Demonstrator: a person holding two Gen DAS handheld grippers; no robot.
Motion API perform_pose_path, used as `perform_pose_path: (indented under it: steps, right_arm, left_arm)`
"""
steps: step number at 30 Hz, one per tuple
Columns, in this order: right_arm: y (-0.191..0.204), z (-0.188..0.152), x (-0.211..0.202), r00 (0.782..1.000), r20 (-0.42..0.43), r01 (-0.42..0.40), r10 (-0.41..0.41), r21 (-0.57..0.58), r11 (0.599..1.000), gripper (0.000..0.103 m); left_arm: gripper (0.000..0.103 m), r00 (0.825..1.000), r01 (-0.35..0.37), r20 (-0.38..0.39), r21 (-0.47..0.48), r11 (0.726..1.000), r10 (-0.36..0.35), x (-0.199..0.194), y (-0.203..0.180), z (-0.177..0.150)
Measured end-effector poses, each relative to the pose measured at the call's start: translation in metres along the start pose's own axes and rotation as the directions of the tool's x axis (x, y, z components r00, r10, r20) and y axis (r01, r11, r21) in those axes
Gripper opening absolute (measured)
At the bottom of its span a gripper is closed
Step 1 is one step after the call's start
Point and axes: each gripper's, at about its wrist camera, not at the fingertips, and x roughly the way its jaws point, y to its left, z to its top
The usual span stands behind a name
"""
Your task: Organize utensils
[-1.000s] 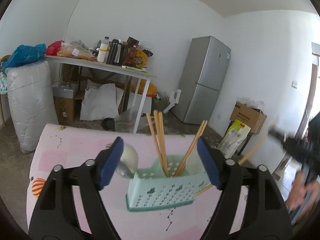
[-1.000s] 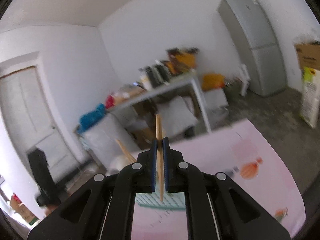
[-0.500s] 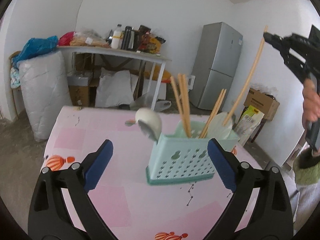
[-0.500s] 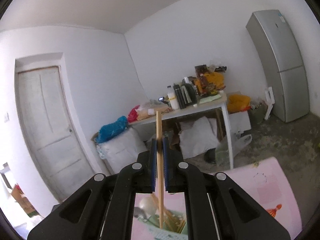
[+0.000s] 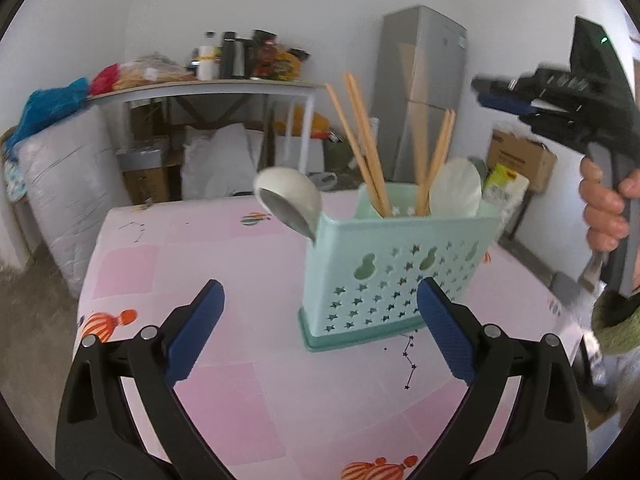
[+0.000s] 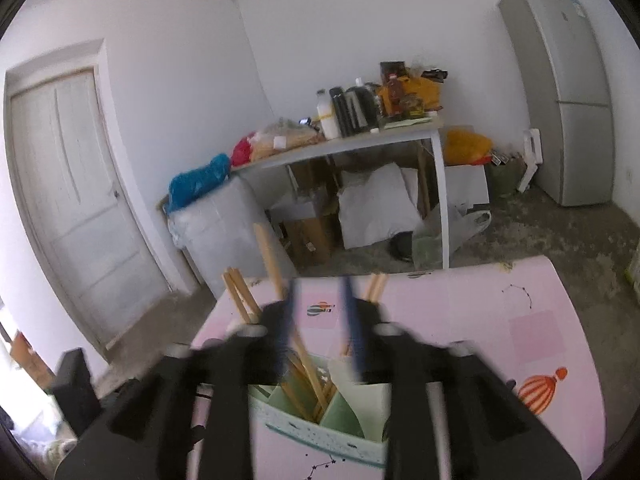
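Ahead of the left gripper (image 5: 320, 316), between and beyond its blue ribbed pads, a mint plastic caddy (image 5: 396, 272) with star and gourd cut-outs stands on the pink balloon-print tablecloth (image 5: 224, 392). Round wooden chopsticks (image 5: 366, 148) lean upright in it, flanked by two glossy white spoons (image 5: 292, 200). Left jaws spread wide, empty. Up to their right a hand (image 5: 604, 208) holds the right gripper (image 5: 500, 98) roughly level; its jaws have just been opening and grip nothing. In its own blurred view that gripper (image 6: 320, 328) hovers over the caddy's compartments. The chopstick it clamped half a second ago now stands in the caddy.
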Motion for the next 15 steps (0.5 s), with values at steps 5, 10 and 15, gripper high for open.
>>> perform_pose_path:
  steps: [5, 10, 15]
  right_arm:
    - [-0.04, -0.03, -0.03, 0.999, 0.043, -0.036, 0.03, 0.138, 0.99, 0.052]
    - [-0.081, -0.079, -0.012, 0.992, -0.057, -0.094, 0.117, 0.302, 0.948, 0.057]
    - [-0.098, -0.108, 0.021, 0.969, -0.116, -0.158, 0.219, 0.391, 0.907, 0.062]
  left_arm:
    - [0.093, 0.998, 0.056, -0.039, 0.052, 0.997, -0.054, 0.025, -0.002, -0.003]
    - [0.093, 0.991, 0.073, -0.114, 0.083, 0.994, -0.063, 0.057, -0.003, -0.01]
    - [0.093, 0.986, 0.105, -0.145, 0.118, 0.987, -0.087, 0.074, -0.011, -0.013]
